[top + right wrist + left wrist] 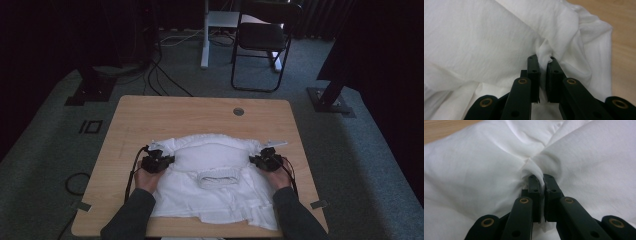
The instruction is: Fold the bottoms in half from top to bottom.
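A person seated at a wooden bench (150,112) is pinching a white garment (215,192) at both sides with a hand-held gripper in each hand. The garment is lying spread over the near half of the bench, its ribbed collar (218,177) facing up near the middle and a fold of cloth humped across its far part. The left hand-held gripper (159,161) is gripping the garment's left edge, and the right hand-held gripper (265,159) is gripping its right edge, with dark sleeves (131,216) reaching in from the near edge. Nothing is lying between the two hands but the cloth itself; a round grommet hole (238,111) is sitting in the bare far part of the bench, well apart from the garment. Beyond the bench, a black chair (262,42) and loose cables (160,75) are standing on grey carpet, with a dark stand base (331,100) at the right. The left gripper view is showing what the high view cannot: the jaws pressed together on a bunched tuck of white fabric (534,168), creases radiating from it. The right gripper view is showing the jaws likewise nipping a gathered fold (545,53), with bare wood (621,37) beside the garment's edge.
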Tool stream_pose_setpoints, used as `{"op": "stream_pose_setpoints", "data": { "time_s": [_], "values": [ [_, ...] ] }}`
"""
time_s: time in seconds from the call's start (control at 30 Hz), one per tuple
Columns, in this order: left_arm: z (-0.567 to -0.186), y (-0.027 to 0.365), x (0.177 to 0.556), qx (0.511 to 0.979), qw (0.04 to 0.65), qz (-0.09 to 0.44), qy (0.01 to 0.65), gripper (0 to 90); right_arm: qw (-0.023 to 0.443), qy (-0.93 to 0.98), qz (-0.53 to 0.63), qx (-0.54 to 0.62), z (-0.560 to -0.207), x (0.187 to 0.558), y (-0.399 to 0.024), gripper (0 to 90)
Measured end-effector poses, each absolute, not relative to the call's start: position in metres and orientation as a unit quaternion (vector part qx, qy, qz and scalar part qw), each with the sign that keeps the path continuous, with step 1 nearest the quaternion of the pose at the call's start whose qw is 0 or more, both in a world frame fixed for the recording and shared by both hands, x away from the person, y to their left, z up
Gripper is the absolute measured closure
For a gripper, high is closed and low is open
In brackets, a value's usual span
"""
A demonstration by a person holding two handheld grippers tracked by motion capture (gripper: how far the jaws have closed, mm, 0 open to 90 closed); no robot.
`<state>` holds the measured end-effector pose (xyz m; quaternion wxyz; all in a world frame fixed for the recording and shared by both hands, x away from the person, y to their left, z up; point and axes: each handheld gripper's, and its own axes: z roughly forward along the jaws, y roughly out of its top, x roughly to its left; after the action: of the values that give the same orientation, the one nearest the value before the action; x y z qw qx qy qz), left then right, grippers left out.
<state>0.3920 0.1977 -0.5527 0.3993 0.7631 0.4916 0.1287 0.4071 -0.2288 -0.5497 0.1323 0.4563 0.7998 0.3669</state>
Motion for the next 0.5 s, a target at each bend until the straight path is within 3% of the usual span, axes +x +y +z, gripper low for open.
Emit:
{"op": "stream_pose_setpoints", "data": {
  "time_s": [0.27, 0.4, 0.5],
  "values": [
    [-0.547, 0.191, 0.416, 0.755, 0.376, 0.142, 0.518, 86.5, 0.126, 0.778, 0.374, 0.489, -0.550, 0.437, -0.222, 83.2],
    [-0.545, 0.196, 0.424, 0.738, 0.404, 0.130, 0.525, 86.6, 0.121, 0.772, 0.378, 0.496, -0.549, 0.438, -0.222, 83.3],
    [-0.534, 0.204, 0.420, 0.719, 0.440, 0.121, 0.525, 86.9, 0.142, 0.769, 0.389, 0.487, -0.541, 0.429, -0.224, 83.5]
  ]
}}
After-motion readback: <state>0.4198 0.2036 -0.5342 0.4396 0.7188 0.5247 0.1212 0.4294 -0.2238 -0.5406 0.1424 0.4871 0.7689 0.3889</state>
